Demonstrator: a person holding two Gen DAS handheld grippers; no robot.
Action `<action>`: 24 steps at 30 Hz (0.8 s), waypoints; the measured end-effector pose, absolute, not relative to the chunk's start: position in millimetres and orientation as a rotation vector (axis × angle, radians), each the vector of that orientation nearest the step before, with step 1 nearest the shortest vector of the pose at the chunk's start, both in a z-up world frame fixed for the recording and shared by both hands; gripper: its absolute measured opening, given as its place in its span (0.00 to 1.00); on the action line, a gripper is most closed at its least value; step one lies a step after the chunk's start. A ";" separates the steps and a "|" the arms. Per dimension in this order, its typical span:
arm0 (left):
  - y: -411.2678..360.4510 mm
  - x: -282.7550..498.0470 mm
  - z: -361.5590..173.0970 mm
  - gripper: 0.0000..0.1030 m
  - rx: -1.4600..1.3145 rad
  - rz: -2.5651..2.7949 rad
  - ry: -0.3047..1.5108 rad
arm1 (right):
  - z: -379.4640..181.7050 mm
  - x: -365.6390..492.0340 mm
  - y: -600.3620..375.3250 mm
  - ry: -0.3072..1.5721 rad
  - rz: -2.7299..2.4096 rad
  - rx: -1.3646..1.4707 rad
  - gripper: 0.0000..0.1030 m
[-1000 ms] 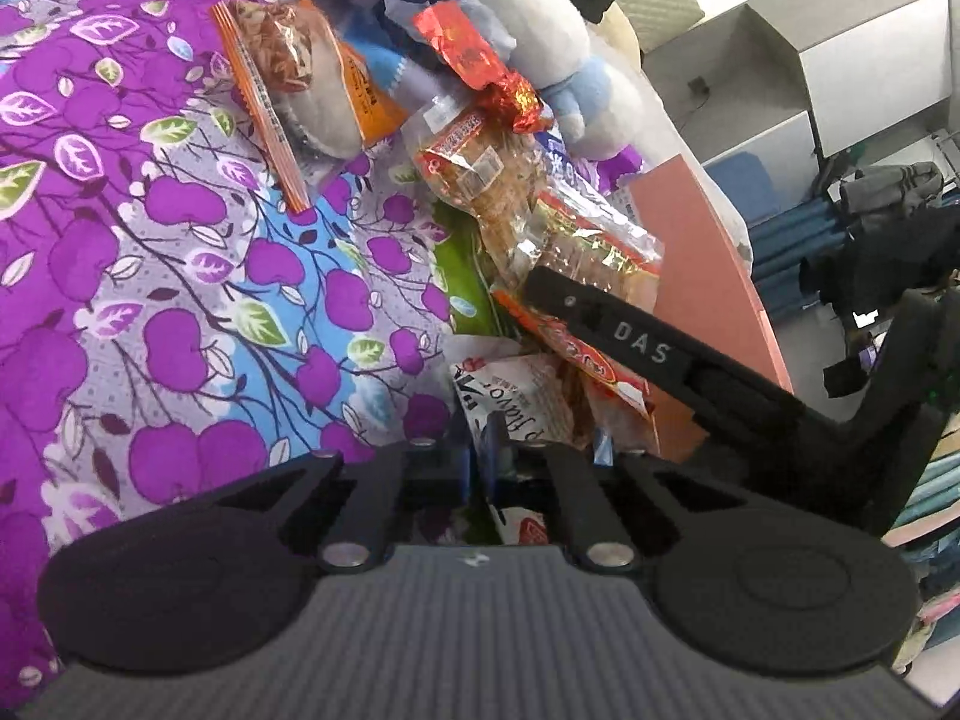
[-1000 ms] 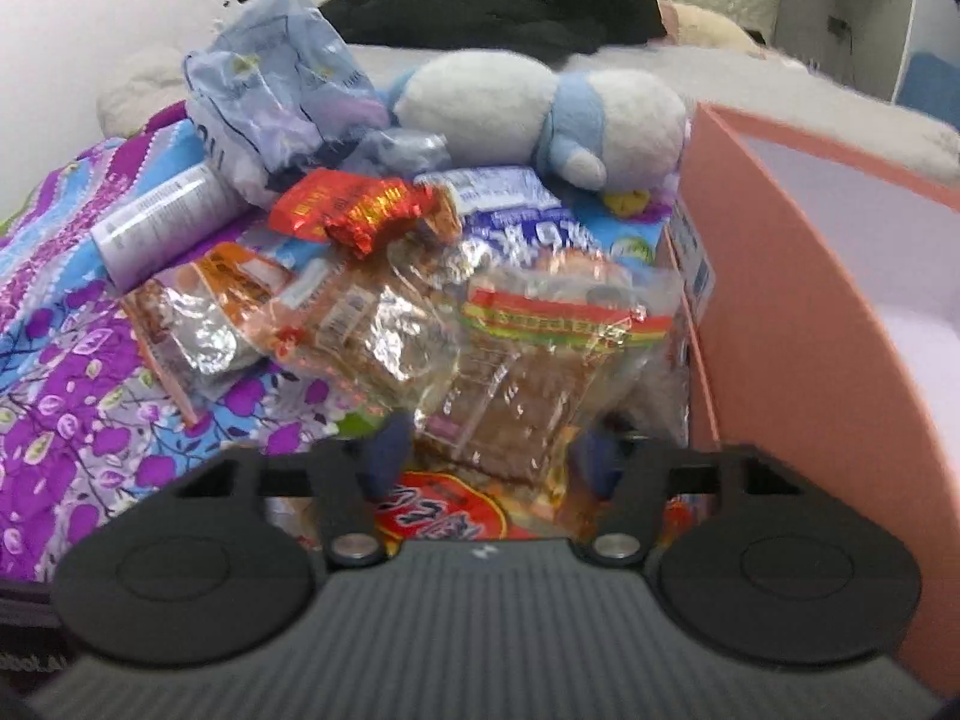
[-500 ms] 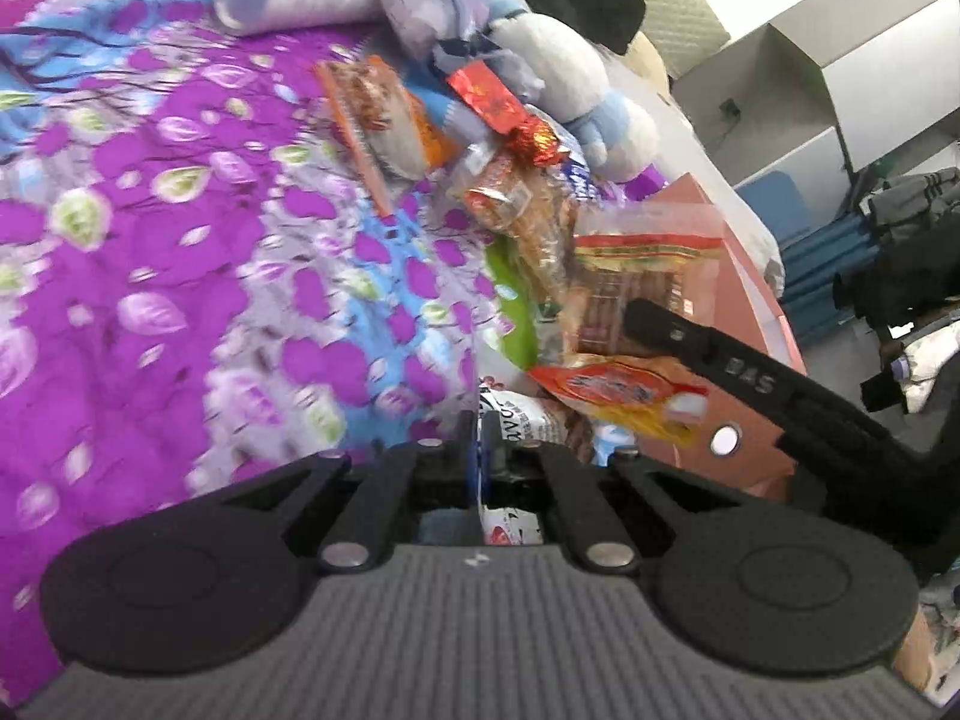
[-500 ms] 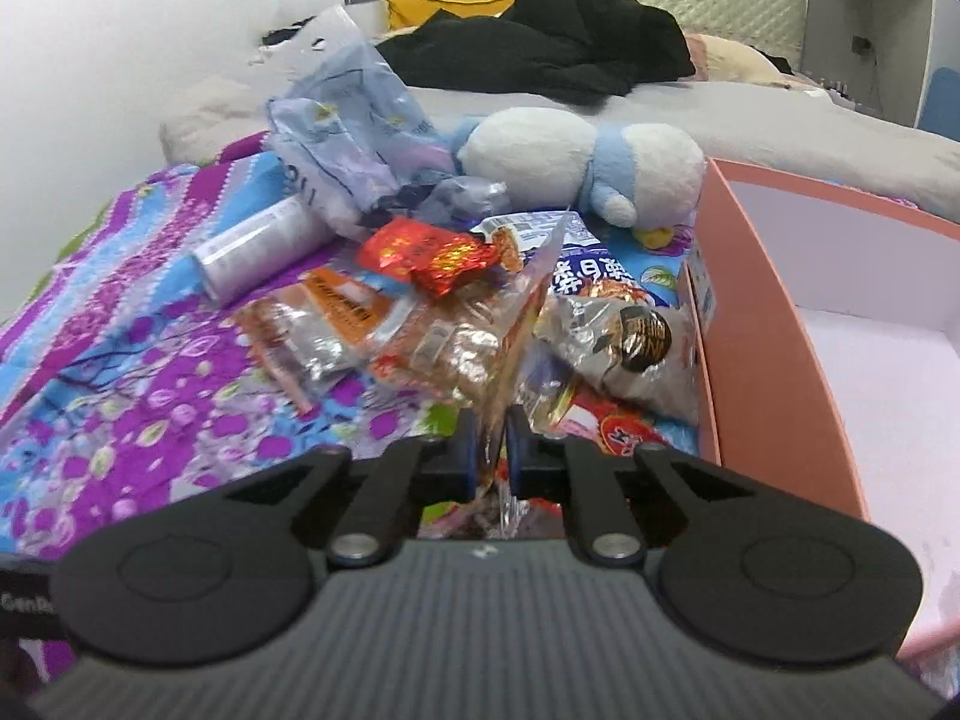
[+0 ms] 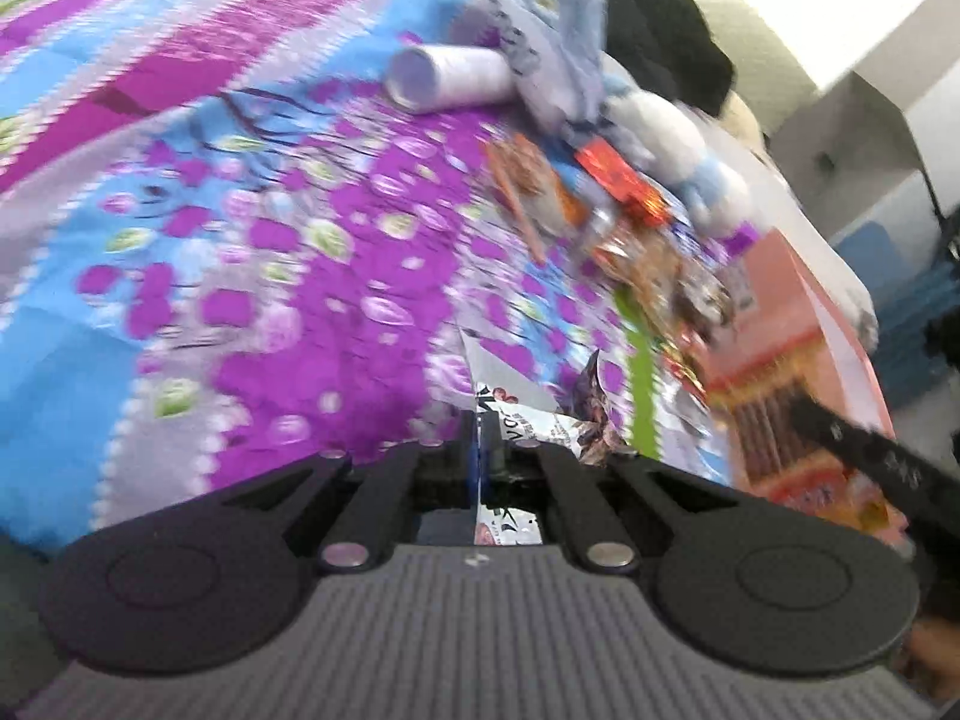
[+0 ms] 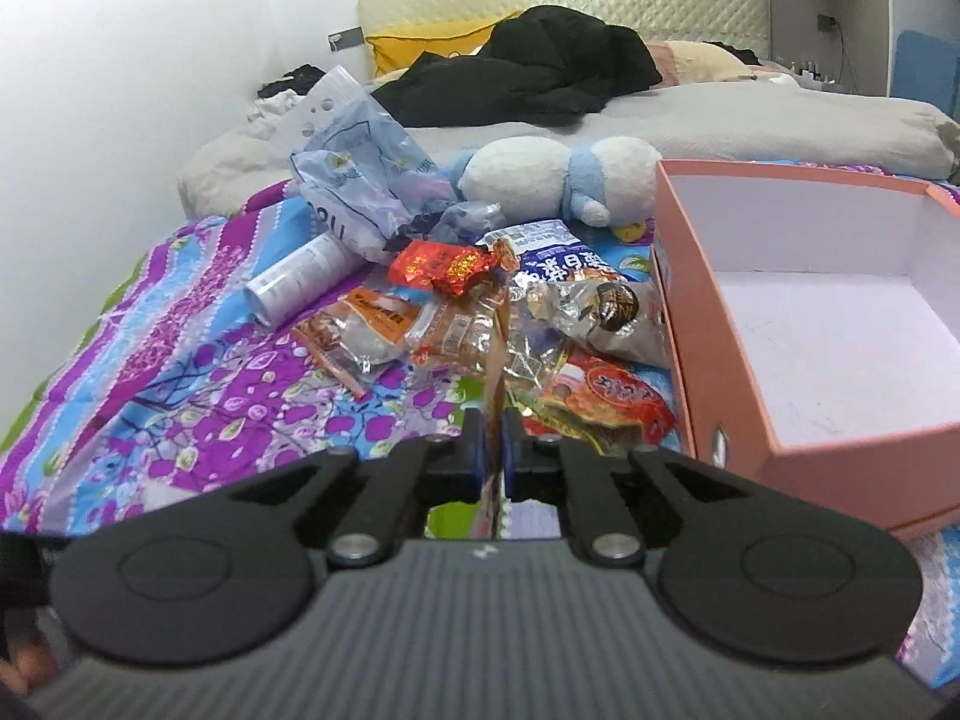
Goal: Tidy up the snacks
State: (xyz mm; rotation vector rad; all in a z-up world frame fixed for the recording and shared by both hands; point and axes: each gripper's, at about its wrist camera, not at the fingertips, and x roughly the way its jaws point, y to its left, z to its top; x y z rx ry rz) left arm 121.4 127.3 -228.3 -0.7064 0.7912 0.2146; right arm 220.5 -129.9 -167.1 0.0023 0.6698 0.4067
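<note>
My left gripper (image 5: 482,450) is shut on a white snack packet (image 5: 528,417) with dark print, held above the purple floral bedspread (image 5: 270,312). My right gripper (image 6: 492,450) is shut on a clear biscuit packet (image 6: 497,360), which shows edge-on as a thin orange-brown strip. In the left wrist view that same packet (image 5: 774,426) hangs in front of the pink box (image 5: 834,330), beside a black finger (image 5: 870,456) of the right gripper. The snack pile (image 6: 540,324) lies left of the open pink box (image 6: 780,450), whose white inside holds nothing.
A white and blue plush toy (image 6: 558,180), a crumpled plastic bag (image 6: 360,168) and a white tube (image 6: 300,282) lie behind the pile. Black clothing (image 6: 528,72) and pillows sit further back. A white wall borders the bed's left side.
The right gripper went from open around the clear packet to shut on it. Both grippers rose away from the pile with their packets, and more of the bed shows.
</note>
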 end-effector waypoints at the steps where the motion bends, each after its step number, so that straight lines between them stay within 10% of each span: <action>1: 128.9 118.0 -227.5 0.00 -0.695 0.238 0.794 | -168.4 215.9 -132.3 0.671 0.407 -0.003 0.09; 11: 124.3 109.3 -224.2 0.04 -0.559 0.218 0.952 | -213.2 190.4 -157.0 0.777 0.393 0.047 0.10; 13: 122.1 113.5 -225.0 0.12 -0.545 0.201 0.993 | -217.2 190.9 -163.8 0.787 0.390 0.082 0.12; 15: 119.3 115.4 -221.1 0.42 -0.525 0.184 1.012 | -218.2 193.6 -170.1 0.794 0.394 0.102 0.14; 17: 115.3 113.9 -211.8 0.63 -0.487 0.182 0.999 | -216.7 196.5 -175.7 0.790 0.393 0.110 0.33; 19: 111.3 112.6 -201.5 0.69 -0.439 0.182 0.984 | -215.0 200.5 -181.3 0.787 0.401 0.123 0.61; 24: 103.7 118.9 -182.4 0.73 -0.362 0.106 0.972 | -214.7 211.8 -192.6 0.799 0.456 0.101 0.62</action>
